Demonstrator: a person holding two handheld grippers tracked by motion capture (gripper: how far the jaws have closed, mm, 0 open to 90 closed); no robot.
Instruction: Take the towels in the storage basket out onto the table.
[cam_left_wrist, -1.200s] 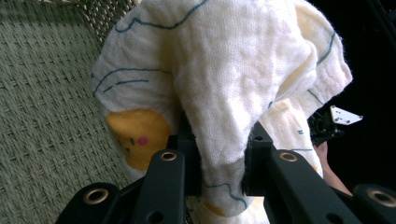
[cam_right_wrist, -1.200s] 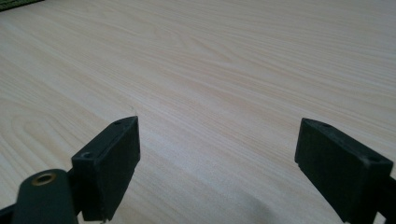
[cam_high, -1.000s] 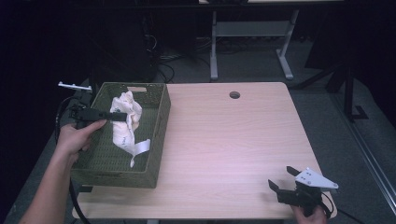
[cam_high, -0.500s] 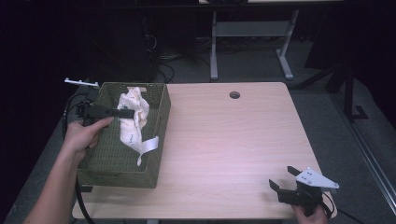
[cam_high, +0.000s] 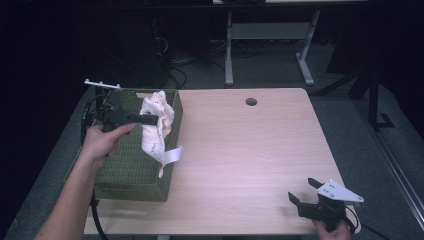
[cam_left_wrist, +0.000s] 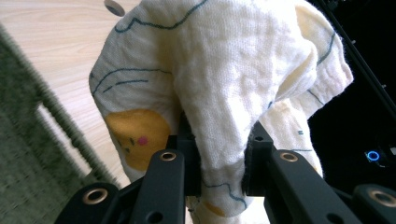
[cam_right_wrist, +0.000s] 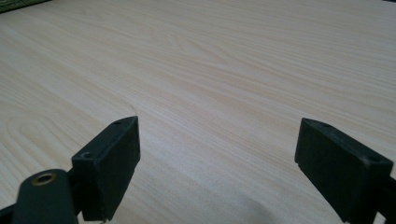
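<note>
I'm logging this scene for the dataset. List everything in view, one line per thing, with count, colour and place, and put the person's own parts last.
Table: one, light wood, centre of the high view.
Basket: one, olive green mesh, on the table's left side.
Cloth: one, cream with blue lines and a yellow patch, lifted over the basket's right wall, one end hanging outside it.
Cable hole: one, dark, round, near the table's far edge.
Desk frame: one, grey metal, on the floor beyond the table.
Left gripper: one, black, over the basket, fingers shut on the cloth.
Right gripper: one, black with a grey plate, near the table's front right corner, open, holding nothing.
Left hand: one, holding the left gripper.
</note>
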